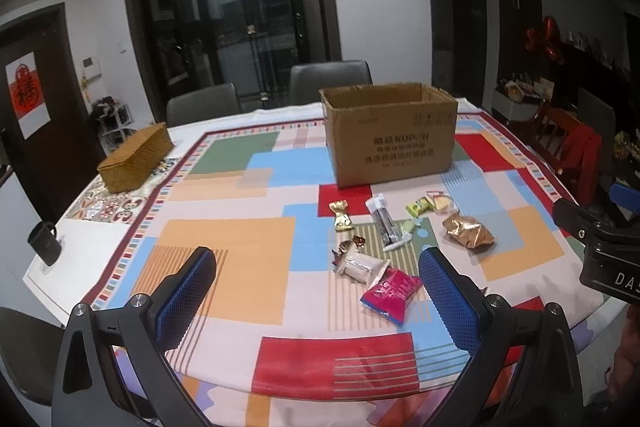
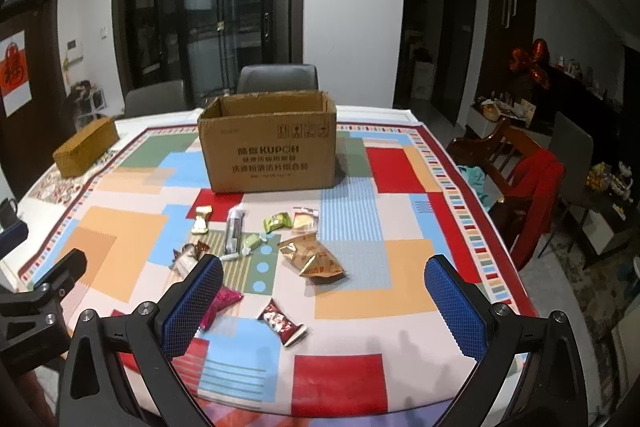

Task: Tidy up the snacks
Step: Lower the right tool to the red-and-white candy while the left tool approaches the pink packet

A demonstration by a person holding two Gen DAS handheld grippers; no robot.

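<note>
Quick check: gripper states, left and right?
Left gripper: open, holding nothing, above the table.
Right gripper: open, holding nothing, above the snacks.

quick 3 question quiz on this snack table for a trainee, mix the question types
1. True or false: the cardboard box is open at the top.
2. Multiple choice: the pink packet lies nearest which gripper? A) left gripper B) right gripper C) neither is in view
3. Fill in: the gold crinkled bag lies on the ____, not in the box.

Key:
1. True; its flaps are open and no lid shows.
2. A; in the left wrist view it lies just inside the gripper's right-hand finger.
3. Tablecloth; all the snacks in view are outside the box, and both grippers are open and hold nothing.
</note>
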